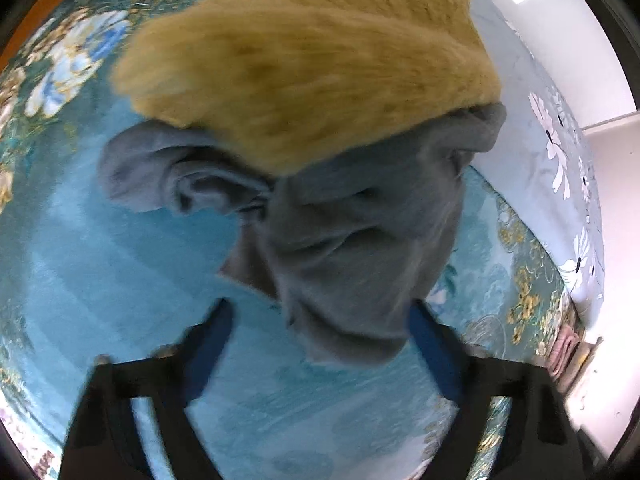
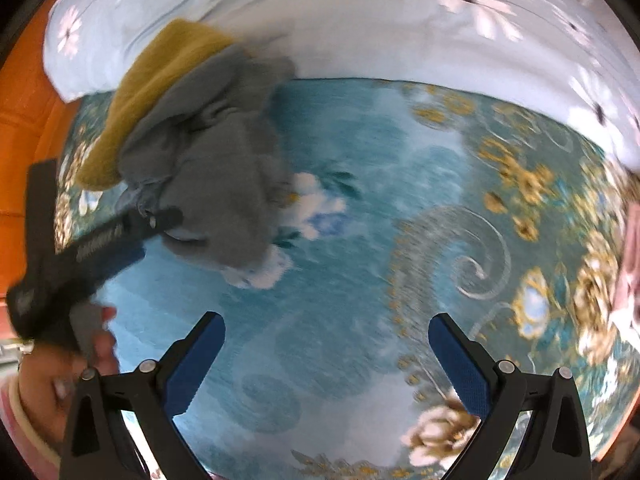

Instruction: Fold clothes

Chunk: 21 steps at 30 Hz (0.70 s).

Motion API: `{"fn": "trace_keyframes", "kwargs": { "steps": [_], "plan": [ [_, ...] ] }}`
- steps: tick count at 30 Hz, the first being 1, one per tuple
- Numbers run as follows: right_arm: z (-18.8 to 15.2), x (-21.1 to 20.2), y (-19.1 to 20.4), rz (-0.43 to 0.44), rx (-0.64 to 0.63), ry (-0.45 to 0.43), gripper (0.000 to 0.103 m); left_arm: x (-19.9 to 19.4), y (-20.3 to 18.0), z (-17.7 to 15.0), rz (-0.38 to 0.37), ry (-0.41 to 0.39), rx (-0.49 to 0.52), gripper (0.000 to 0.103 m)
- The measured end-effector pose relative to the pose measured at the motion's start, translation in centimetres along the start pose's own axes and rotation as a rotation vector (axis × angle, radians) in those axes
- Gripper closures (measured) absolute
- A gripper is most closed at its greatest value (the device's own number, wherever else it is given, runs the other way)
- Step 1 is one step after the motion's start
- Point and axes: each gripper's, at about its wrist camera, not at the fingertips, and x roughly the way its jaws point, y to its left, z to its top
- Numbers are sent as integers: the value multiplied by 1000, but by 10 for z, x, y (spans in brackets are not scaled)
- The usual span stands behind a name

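Observation:
A folded grey garment [image 1: 352, 248] lies on the teal floral bedspread [image 1: 100, 280], with a mustard-yellow knit garment [image 1: 312, 68] stacked against its far side. My left gripper [image 1: 320, 320] is open, its blue-padded fingers [image 1: 208, 344] on either side of the grey garment's near edge. In the right wrist view the same grey garment [image 2: 216, 160] and the yellow garment [image 2: 160, 80] sit at the upper left, with the left gripper [image 2: 156, 220] at the grey garment's edge. My right gripper [image 2: 326, 356] is open and empty over the bedspread [image 2: 360, 240].
A pale blue quilt with white flowers [image 2: 320, 20] lies along the far side of the bed. Something pink [image 2: 632, 248] lies at the right edge. An orange surface [image 2: 24, 120] shows at the far left. A white wall [image 1: 560, 40] borders the bed.

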Motion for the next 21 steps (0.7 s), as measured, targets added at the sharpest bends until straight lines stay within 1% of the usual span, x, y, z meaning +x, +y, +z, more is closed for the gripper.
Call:
{"fn": "trace_keyframes", "kwargs": {
  "steps": [1,2,3,4,6,7,8,10,13,14,16,17,21],
  "plan": [
    [-5,-5,-8,-11,10,-4,0,3,-4,3,-3,11,4,62],
    [-11,-9,-17,-23,20,-9,0,6,-6,6,-9,20,5,75],
    [-18,-14,-26,-32,34,-15,0,7,-9,8,-7,25,7,83],
    [-24,-19,-35,-38,48,-20,0,4,-11,8,-1,20,11,92],
    [-39,-27,-55,-39,100,-34,0,-13,-24,4,-28,-19,54,94],
    [-47,-31,-65,-38,130,-42,0,-23,-34,0,-45,-41,96,95],
    [-55,-34,-74,-36,160,-47,0,-35,-49,-8,-72,-65,167,96],
    [-71,-37,-88,-22,231,-48,0,-62,-82,-25,-148,-110,321,96],
    [-92,-41,-102,-2,323,-50,0,-105,-133,-56,-308,-165,515,96],
    [-98,-43,-105,5,349,-56,0,-119,-150,-66,-347,-187,575,96],
    [-108,-50,-109,18,396,-68,0,-144,-185,-84,-436,-194,670,96],
    [-113,-55,-111,24,414,-78,0,-153,-200,-88,-466,-190,701,96],
    [-136,-74,-127,20,464,-117,0,-166,-247,-110,-537,-143,751,96]
  ]
}}
